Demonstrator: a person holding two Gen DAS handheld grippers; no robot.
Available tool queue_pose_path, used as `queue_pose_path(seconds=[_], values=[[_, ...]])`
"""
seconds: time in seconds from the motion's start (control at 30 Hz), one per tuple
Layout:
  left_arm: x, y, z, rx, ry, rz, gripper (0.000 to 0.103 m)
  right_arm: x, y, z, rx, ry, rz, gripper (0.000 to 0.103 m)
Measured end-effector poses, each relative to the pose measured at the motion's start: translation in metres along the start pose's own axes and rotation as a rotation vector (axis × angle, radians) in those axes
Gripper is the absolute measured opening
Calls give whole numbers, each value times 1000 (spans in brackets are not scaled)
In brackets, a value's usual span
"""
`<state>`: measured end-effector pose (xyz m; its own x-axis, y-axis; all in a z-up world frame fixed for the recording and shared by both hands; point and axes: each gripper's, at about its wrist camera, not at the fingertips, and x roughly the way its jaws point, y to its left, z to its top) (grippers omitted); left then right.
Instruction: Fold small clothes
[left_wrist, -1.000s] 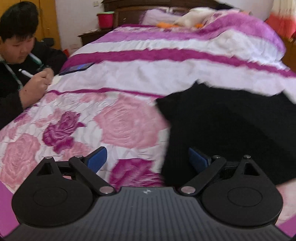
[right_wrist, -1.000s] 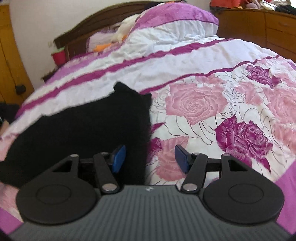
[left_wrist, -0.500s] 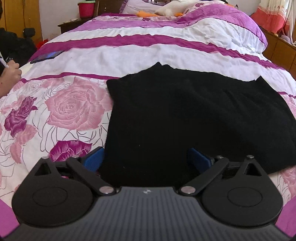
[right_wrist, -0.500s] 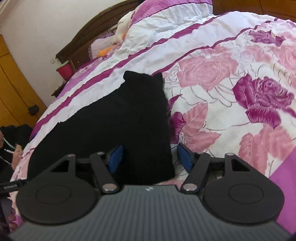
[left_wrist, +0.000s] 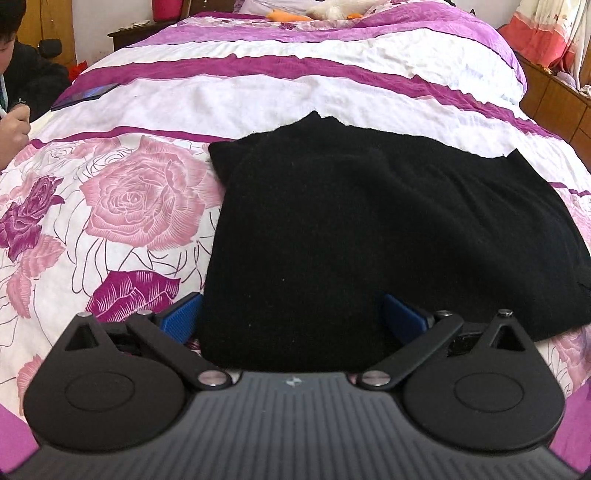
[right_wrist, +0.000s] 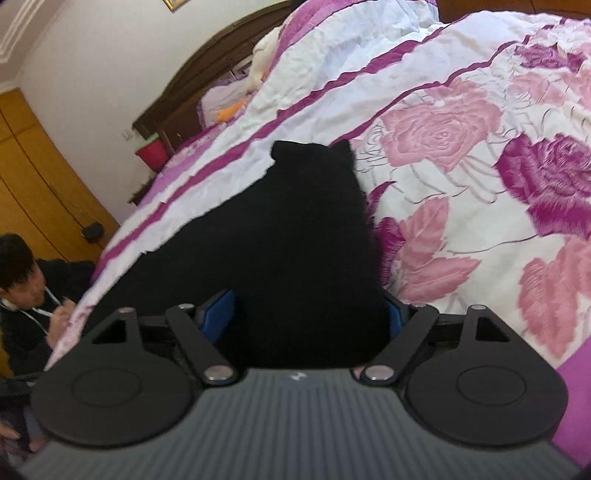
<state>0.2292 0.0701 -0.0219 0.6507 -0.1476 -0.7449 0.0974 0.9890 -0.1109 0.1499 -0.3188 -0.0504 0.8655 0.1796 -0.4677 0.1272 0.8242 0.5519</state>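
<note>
With both tools spread wide over the near hem of the garment (left_wrist: 369, 229) on the bed (left_wrist: 122, 192), the left tool (left_wrist: 291, 317) and right tool (right_wrist: 306, 314) grip nothing; judging by this, the grasp comes next: close on the hem.

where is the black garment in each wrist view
Left wrist: black garment fills centre and right, near edge between the open fingers.
Right wrist: black garment centre-left, near end between the open fingers.
Shared landmark: red bucket beside the headboard.
</note>
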Motion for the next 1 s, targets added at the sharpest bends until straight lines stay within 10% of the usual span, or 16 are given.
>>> queue_pose_path(seconds=[0.13, 0.37, 1.0], values=[[0, 0, 0, -1, 0, -1, 103, 4, -3, -2, 59, -39, 28, 80], [2, -1, -1, 10, -1, -3, 103, 7, -13, 0, 189, -82, 44, 47], [2, 1, 4, 37, 37, -22, 103, 7, 5, 17, 173, -167, 12, 21]])
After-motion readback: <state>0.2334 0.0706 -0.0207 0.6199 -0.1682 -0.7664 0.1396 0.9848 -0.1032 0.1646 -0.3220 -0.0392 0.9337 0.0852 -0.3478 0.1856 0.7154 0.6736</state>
